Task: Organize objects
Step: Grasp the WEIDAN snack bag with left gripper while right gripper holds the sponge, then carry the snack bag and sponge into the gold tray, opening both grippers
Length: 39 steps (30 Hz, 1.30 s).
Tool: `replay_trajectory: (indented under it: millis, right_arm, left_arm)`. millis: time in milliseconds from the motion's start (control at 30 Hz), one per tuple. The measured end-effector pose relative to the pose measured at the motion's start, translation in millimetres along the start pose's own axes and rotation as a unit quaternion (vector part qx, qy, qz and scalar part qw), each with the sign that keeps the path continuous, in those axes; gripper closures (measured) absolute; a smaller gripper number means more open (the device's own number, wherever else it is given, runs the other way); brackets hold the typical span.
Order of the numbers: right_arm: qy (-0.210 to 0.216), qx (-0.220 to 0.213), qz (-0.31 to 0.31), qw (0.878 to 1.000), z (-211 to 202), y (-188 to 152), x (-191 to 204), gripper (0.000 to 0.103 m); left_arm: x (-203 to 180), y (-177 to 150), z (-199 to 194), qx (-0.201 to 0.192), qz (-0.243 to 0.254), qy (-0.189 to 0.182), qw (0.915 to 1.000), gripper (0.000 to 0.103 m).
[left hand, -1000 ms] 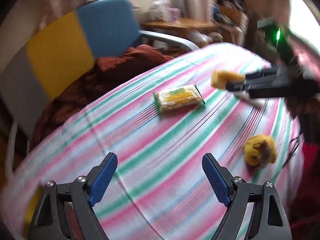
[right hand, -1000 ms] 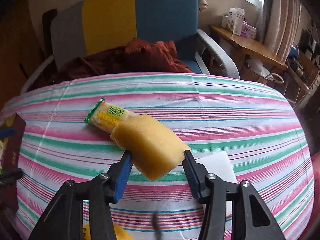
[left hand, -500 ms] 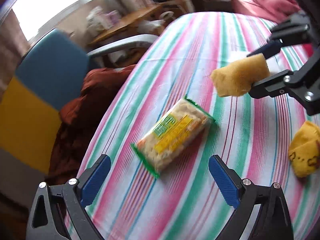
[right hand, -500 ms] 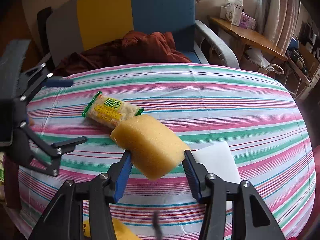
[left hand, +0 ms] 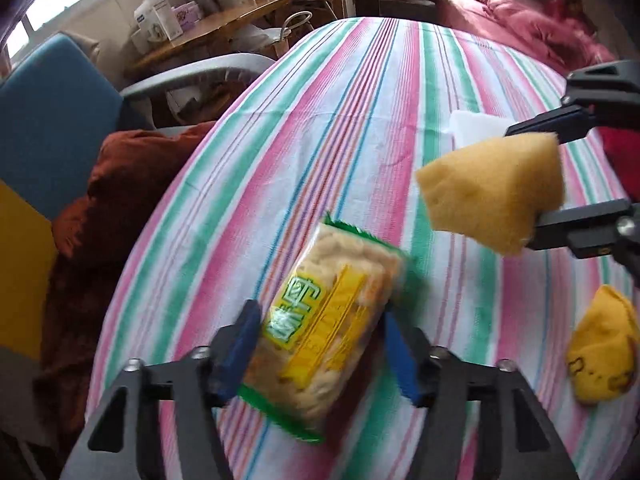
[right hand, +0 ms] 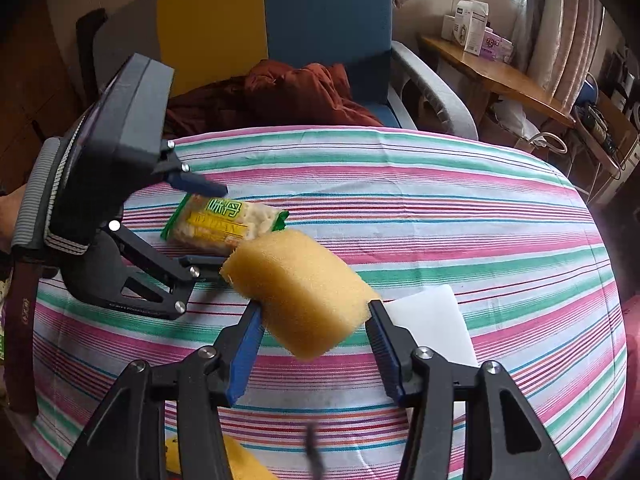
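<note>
A cracker packet [left hand: 332, 328], green-edged with a yellow label, lies on the striped tablecloth [left hand: 360, 120]. My left gripper [left hand: 318, 344] straddles it, its jaws closing, and both blue pads touch the packet's long sides. From the right wrist view the same packet [right hand: 224, 220] sits between the left gripper's [right hand: 218, 226] two fingers. My right gripper [right hand: 315, 312] is shut on a yellow sponge [right hand: 304, 292] and holds it above the cloth, just right of the packet. The sponge [left hand: 496, 192] also shows in the left wrist view.
A white block [right hand: 432, 320] lies on the cloth under the sponge. A yellow soft toy [left hand: 600, 344] rests near the table's edge. A blue and yellow chair [right hand: 320, 20] with a rust-red cloth [right hand: 288, 92] stands behind the table. A dark red box [right hand: 22, 320] sits at the left edge.
My left gripper came down over the cracker packet, rolled, and its jaws went from wide apart to closed against the packet's sides. The right gripper kept still with the sponge.
</note>
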State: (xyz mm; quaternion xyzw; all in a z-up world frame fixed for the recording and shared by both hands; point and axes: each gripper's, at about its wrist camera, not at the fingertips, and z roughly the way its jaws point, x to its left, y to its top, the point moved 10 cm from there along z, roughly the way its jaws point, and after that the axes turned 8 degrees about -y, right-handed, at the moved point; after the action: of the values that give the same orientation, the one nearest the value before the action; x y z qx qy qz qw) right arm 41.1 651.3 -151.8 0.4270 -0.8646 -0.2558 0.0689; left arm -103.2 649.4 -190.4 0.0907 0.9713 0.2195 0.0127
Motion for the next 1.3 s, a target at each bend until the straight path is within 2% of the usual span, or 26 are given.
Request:
replay_trajectory:
  millis: [133, 267, 367, 433, 500, 633, 700, 867, 933, 1000, 1033, 1100, 1167, 1300]
  right_arm:
    - [0.013, 0.006, -0.016, 1.0, 5, -4, 8, 0.05]
    - [0.032, 0.017, -0.049, 0.998, 11, -11, 25, 0.05]
    - [0.038, 0.026, -0.072, 0.996, 15, -18, 35, 0.045]
    - [0.053, 0.027, -0.074, 0.995, 14, -19, 37, 0.036]
    - [0.061, 0.027, -0.07, 0.995, 14, -19, 37, 0.033]
    - [0.065, 0.024, -0.065, 0.995, 13, -18, 35, 0.031]
    - [0.07, 0.02, -0.067, 0.995, 11, -17, 38, 0.029]
    - [0.05, 0.018, -0.072, 0.996, 20, -16, 33, 0.031]
    - [0.043, 0.009, -0.074, 0.996, 18, -14, 29, 0.043]
    - [0.039, -0.004, -0.075, 0.996, 14, -10, 27, 0.049]
    - [0.036, -0.01, -0.076, 0.996, 12, -9, 26, 0.051]
    - [0.036, -0.015, -0.078, 0.996, 10, -8, 25, 0.053]
    - [0.039, -0.018, -0.078, 0.996, 9, -7, 25, 0.053]
    - [0.045, -0.018, -0.073, 0.996, 9, -8, 24, 0.053]
  left_arm:
    - [-7, -18, -10, -0.008, -0.062, 0.007, 0.998, 0.052]
    - [-15, -52, -27, 0.003, -0.132, 0.034, 0.9906, 0.052]
    - [-27, -79, -38, 0.016, -0.172, 0.052, 0.9836, 0.052]
    - [-39, -96, -47, 0.017, -0.198, 0.054, 0.9786, 0.052]
    - [-48, -109, -52, 0.013, -0.214, 0.065, 0.9745, 0.05]
    - [-61, -121, -55, -0.014, -0.258, 0.035, 0.9654, 0.046]
    - [-62, -121, -55, -0.027, -0.263, 0.035, 0.9639, 0.042]
    - [-64, -117, -50, -0.041, -0.272, 0.038, 0.9606, 0.035]
    - [-61, -115, -48, -0.046, -0.277, 0.043, 0.9589, 0.035]
    - [-63, -116, -47, -0.048, -0.274, 0.049, 0.9592, 0.035]
    - [-63, -116, -48, -0.048, -0.274, 0.054, 0.9591, 0.036]
    - [-57, -115, -51, -0.049, -0.27, 0.063, 0.9595, 0.049]
    - [-56, -118, -55, -0.049, -0.271, 0.068, 0.9589, 0.053]
    - [-62, -126, -68, -0.05, -0.279, 0.077, 0.9559, 0.054]
